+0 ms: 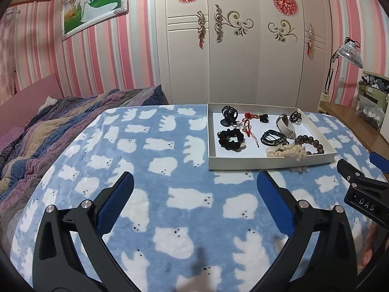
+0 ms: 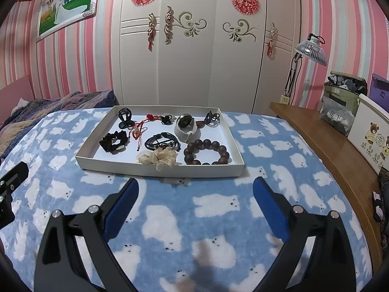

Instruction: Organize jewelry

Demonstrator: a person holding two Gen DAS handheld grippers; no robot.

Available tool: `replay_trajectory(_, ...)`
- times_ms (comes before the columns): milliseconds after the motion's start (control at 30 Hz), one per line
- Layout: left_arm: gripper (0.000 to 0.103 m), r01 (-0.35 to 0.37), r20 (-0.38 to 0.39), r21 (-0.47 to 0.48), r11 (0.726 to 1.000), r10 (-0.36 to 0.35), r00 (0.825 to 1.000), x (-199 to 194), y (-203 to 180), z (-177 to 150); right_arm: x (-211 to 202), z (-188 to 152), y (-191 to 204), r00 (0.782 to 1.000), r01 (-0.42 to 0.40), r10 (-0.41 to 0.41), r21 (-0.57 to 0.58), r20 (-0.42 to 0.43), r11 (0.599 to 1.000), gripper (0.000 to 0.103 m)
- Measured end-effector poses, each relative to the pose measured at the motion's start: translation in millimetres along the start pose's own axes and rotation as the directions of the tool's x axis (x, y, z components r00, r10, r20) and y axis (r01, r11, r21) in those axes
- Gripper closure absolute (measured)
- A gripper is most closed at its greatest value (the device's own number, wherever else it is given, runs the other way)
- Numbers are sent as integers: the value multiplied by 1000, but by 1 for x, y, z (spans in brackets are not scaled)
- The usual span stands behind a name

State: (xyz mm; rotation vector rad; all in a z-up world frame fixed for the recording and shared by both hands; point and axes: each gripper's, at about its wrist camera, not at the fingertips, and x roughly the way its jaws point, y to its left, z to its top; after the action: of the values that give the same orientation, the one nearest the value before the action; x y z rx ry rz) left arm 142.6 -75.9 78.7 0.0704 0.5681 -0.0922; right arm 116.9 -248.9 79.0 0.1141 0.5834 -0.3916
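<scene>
Hovering: both hand-held grippers, left [image 1: 194, 209] and right [image 2: 195, 211], spread wide, empty.
Scrunchie [image 2: 159, 157]: soft, light; pinch its ruffle at the tray's [image 2: 155, 169] 6 o'clock rim.

- We count one tray [image 2: 160, 169].
- Two scrunchies: one black [image 2: 113, 141], one cream [image 2: 159, 157].
- One bead bracelet [image 2: 206, 152].
- One dark cord bracelet [image 2: 161, 141].
- One watch [image 2: 186, 127].
- One claw clip [image 2: 125, 119].
- One red cord [image 2: 140, 129].
- Two grippers: left [image 1: 194, 199], right [image 2: 195, 204], both spread wide.
</scene>
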Motion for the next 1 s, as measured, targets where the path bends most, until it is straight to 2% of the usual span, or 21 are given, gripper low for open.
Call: replay_trajectory(1000, 3, 2, 2, 0, 1000, -2, 1000, 0, 0, 0, -2, 0, -1, 1000, 2, -2, 4, 2, 1000, 8)
